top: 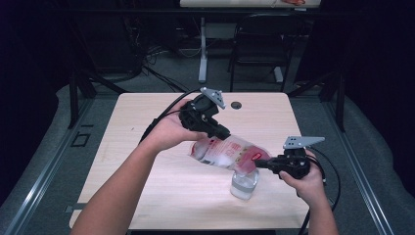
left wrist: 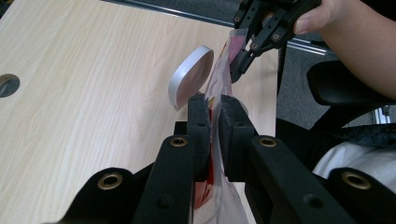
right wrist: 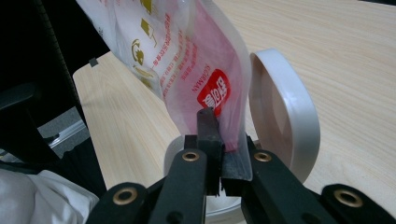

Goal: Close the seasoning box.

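A clear plastic bag (top: 226, 152) with red and gold print, holding white contents, hangs tilted above the table between both grippers. My left gripper (top: 224, 132) is shut on its upper left end, and in the left gripper view the jaws (left wrist: 214, 106) pinch the film edge-on. My right gripper (top: 258, 163) is shut on the lower right corner, where the right gripper view (right wrist: 222, 140) has the jaws clamped just under the red label on the bag (right wrist: 187, 51). Right below that corner stands a small clear jar (top: 243, 185) with its round white lid (right wrist: 286, 112) flipped open.
The light wooden table (top: 147, 117) has a cable hole (top: 236, 105) near its far edge. Cables trail from both grippers. A black chair (top: 259, 44) and a desk leg stand beyond the table. The jar's lid (left wrist: 191, 77) stands upright close beside the bag.
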